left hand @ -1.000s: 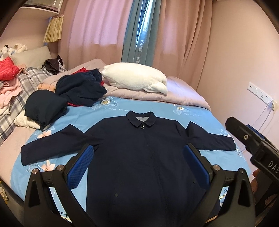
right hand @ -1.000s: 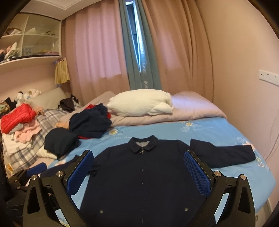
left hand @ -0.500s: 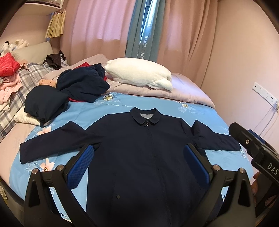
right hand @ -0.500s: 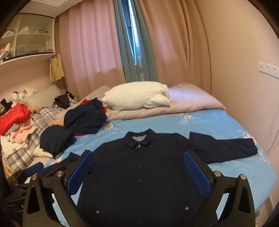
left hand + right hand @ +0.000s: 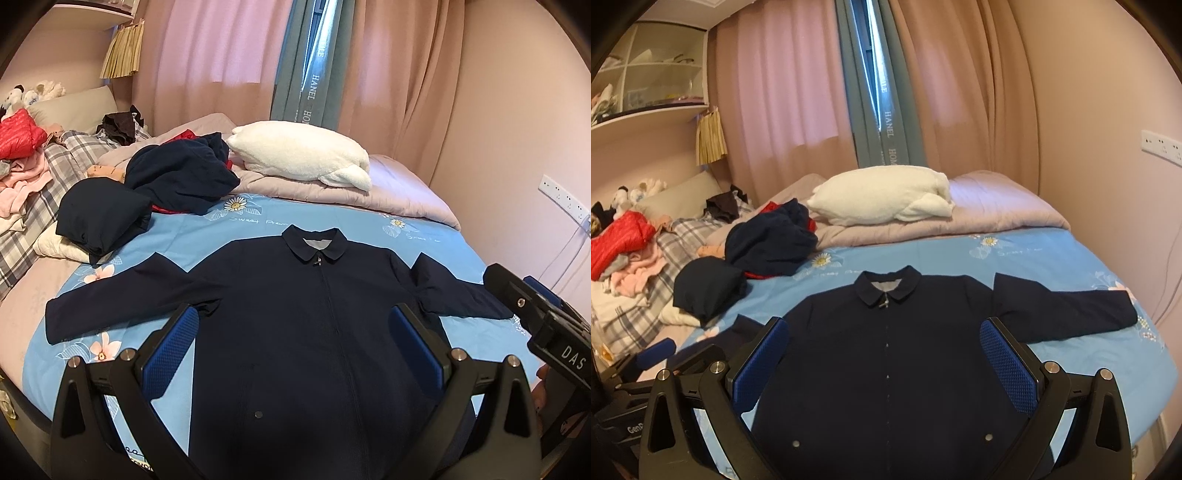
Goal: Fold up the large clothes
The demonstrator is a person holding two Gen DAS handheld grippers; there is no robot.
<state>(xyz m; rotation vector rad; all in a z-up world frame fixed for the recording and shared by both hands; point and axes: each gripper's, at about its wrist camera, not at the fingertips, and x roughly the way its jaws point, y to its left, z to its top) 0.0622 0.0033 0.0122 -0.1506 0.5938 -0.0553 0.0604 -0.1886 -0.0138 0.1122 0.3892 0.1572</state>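
One navy jacket (image 5: 317, 332) lies flat and zipped on the blue floral sheet (image 5: 229, 229) of the bed, straight ahead of and beneath both claws, its two sleeves stretched out to either side. The left claw (image 5: 295, 350) is spread wide with nothing between its two blue pads (image 5: 170, 347); the right claw (image 5: 886, 354) is spread the same and also holds nothing. Past the collar, the sheet carries script that seems to read "Sweet Dream". Farther ahead, the teal curtain (image 5: 886, 110) shows "HANEL" and "HOME". At the left claw's right, the other tool's black body bears "DAS". One white pillow (image 5: 299, 155) and two dark clothing bundles (image 5: 181, 173) lie beyond the jacket.
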